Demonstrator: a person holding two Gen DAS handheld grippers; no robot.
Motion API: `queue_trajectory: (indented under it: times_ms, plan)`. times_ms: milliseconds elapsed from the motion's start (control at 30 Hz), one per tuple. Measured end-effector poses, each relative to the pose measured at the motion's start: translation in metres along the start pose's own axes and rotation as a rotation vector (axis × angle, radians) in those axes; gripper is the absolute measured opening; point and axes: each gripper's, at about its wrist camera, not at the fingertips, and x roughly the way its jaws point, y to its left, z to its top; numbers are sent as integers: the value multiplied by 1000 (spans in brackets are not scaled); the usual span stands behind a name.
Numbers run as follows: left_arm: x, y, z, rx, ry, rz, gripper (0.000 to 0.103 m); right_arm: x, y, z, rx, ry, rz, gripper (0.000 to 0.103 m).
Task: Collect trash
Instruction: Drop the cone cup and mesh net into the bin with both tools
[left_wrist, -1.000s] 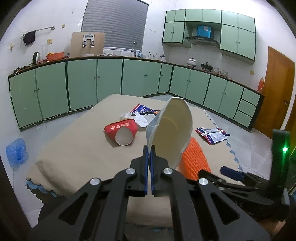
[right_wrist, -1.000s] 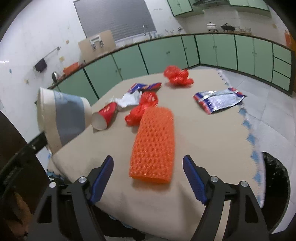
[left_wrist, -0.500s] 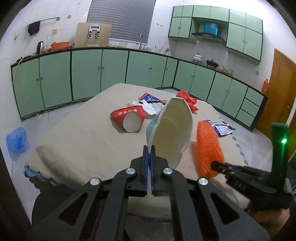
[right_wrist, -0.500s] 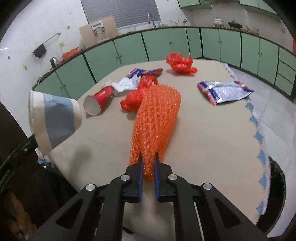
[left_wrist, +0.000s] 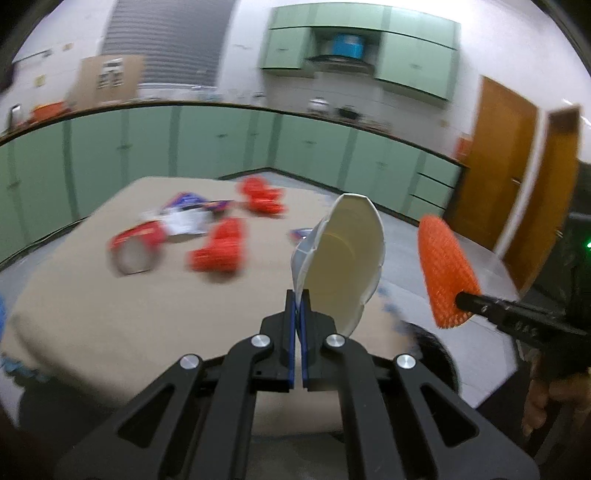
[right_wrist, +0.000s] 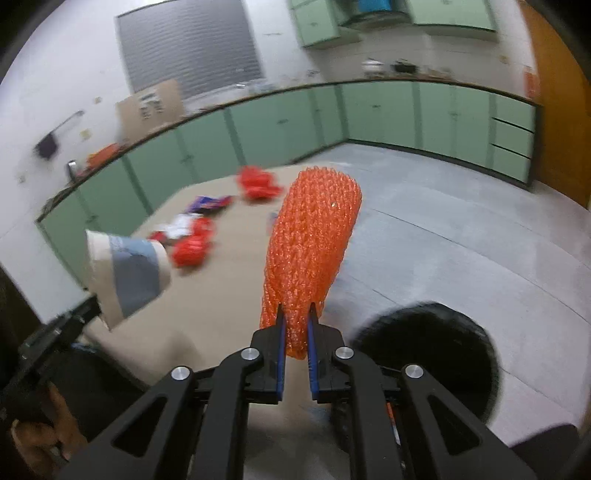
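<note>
Orange mesh (right_wrist: 310, 254) clamped in right claw (right_wrist: 295, 328); only its view shows black bin (right_wrist: 424, 354).

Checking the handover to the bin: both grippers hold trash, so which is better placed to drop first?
Right. The right gripper, shut on the orange foam net, is off the table beside the black bin; the left gripper holds the paper cup over the table.
</note>
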Motion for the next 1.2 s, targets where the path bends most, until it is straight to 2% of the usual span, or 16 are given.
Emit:
queue_trajectory:
  times_ms: [233, 400, 467, 533, 567, 600, 667, 800, 933, 1133, 1200]
  plan:
    - [50, -90, -4, 109, 52, -183, 1, -8, -79, -26, 106, 72, -122, 10]
    - [94, -136, -19, 182, 129, -239, 1, 5, -120, -38, 179, 111, -166, 10]
    - [107, -147, -24, 206, 146, -239, 3, 11, -130, -39, 198, 127, -165, 13]
    - [118, -153, -28, 218, 156, -235, 8, 14, -140, -40, 224, 128, -177, 22]
    - [125, -157, -31, 228, 160, -230, 20, 15, -144, -41, 234, 125, -177, 30]
    - [128, -157, -33, 235, 162, -223, 32, 15, -147, -41, 243, 122, -179, 32]
    - [138, -159, -36, 246, 163, -212, 33, 15, -154, -42, 266, 123, -173, 38]
    - [144, -157, -36, 232, 171, -202, 33, 16, -153, -41, 267, 118, -164, 39]
    - [127, -144, -26, 223, 127, -174, 34, 11, -149, -37, 259, 97, -161, 39]
    - [86, -97, 1, 180, 2, -48, 45, 0, -122, -16, 197, 5, -112, 39]
    - [74, -74, 8, 161, -42, 16, 49, 3, -112, -7, 176, -17, -92, 39]
